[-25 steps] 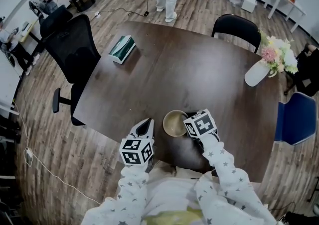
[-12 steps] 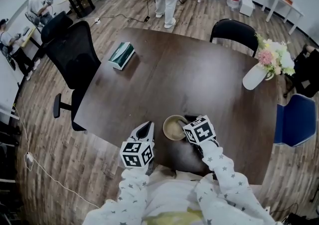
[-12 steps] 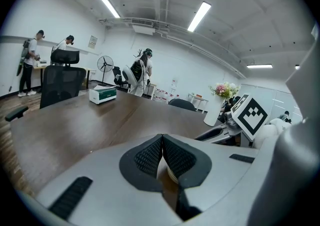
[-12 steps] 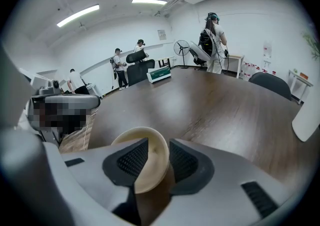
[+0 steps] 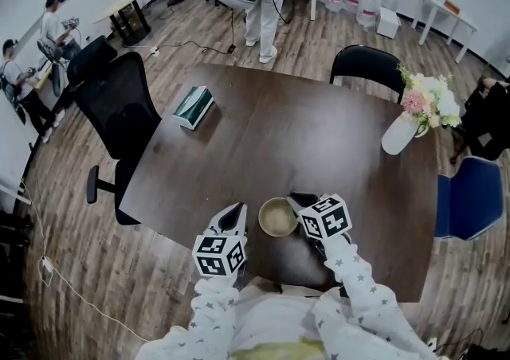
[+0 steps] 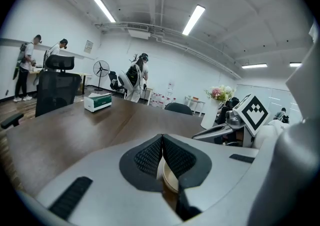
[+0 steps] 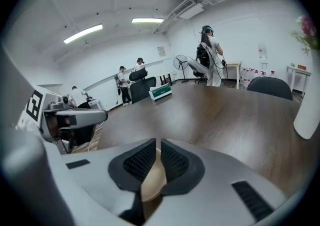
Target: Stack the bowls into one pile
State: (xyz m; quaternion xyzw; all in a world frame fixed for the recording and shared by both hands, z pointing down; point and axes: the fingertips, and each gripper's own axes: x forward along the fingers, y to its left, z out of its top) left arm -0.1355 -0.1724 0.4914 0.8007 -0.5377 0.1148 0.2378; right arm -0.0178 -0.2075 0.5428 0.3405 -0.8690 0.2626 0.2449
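A tan bowl (image 5: 278, 217) was at the front edge of the dark surface (image 5: 319, 127). Whether it rested there or was lifted, and whether another bowl nested inside, could not be told. The right hand-held gripper (image 5: 295, 200) had just been closing its jaws, and they pinched the bowl's right rim. In the right gripper view the tan wall showed between the pads. The left hand-held gripper (image 5: 238, 210) hung just beside the bowl's left side, jaws together on nothing, the bowl showing beyond them. At the far right of the surface a white vase (image 5: 397, 135) held flowers (image 5: 426, 99). A green box (image 5: 194, 105) lay well apart, far left.
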